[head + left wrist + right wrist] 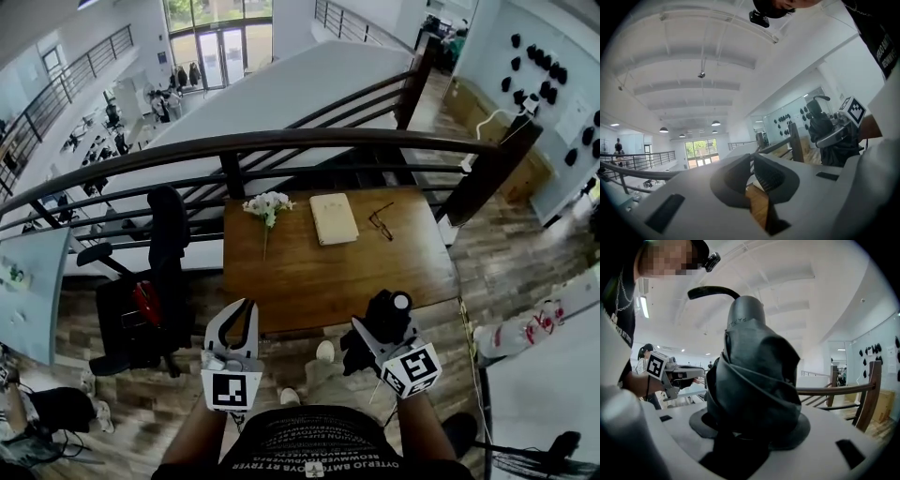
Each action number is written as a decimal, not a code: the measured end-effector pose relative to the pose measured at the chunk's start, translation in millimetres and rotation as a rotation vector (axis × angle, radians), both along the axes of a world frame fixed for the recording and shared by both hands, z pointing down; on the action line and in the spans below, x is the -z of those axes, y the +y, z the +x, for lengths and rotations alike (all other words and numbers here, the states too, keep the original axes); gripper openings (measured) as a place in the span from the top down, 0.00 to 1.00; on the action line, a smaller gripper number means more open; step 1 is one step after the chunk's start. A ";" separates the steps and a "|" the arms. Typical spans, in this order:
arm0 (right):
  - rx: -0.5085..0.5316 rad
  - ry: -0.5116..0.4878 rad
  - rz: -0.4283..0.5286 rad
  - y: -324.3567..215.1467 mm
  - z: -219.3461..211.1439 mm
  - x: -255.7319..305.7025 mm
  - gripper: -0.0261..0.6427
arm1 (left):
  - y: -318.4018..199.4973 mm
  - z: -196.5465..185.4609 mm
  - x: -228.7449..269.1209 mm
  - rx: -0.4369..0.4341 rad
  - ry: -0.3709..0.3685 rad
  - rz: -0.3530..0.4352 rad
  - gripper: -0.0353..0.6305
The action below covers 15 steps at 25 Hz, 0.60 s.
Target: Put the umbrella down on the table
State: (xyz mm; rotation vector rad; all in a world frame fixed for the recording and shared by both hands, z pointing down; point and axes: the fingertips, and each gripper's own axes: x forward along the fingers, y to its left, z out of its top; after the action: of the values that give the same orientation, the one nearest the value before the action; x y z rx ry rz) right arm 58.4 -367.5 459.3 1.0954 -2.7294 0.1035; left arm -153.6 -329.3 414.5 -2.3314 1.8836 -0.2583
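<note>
A folded black umbrella stands upright in my right gripper, just in front of the near edge of the wooden table. In the right gripper view the umbrella fills the jaws of the right gripper, which is shut on its bunched fabric, and its curved handle rises above. My left gripper hovers before the table's near left corner, its fingers meeting at the tips with nothing between them. In the left gripper view the left gripper points over the table.
On the far half of the table lie a bunch of white flowers, a closed pale book and a pair of glasses. A dark curved railing runs behind the table. A black office chair stands at its left.
</note>
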 end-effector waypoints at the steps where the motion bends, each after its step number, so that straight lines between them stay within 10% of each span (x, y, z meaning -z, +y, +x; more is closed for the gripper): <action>1: -0.005 0.001 -0.023 -7.6 0.3 -9.7 0.56 | -3.6 1.8 -2.4 -0.001 -0.008 -0.008 0.88; 15: 0.041 0.063 -0.259 -104.6 4.2 -125.7 0.56 | -92.3 17.6 -18.7 0.050 -0.013 -0.037 0.88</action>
State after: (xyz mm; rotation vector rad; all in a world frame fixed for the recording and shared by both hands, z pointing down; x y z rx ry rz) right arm 62.5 -472.1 585.0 0.9535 -2.5898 0.3966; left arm -135.9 -421.6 433.2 -2.3026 1.9495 -0.3150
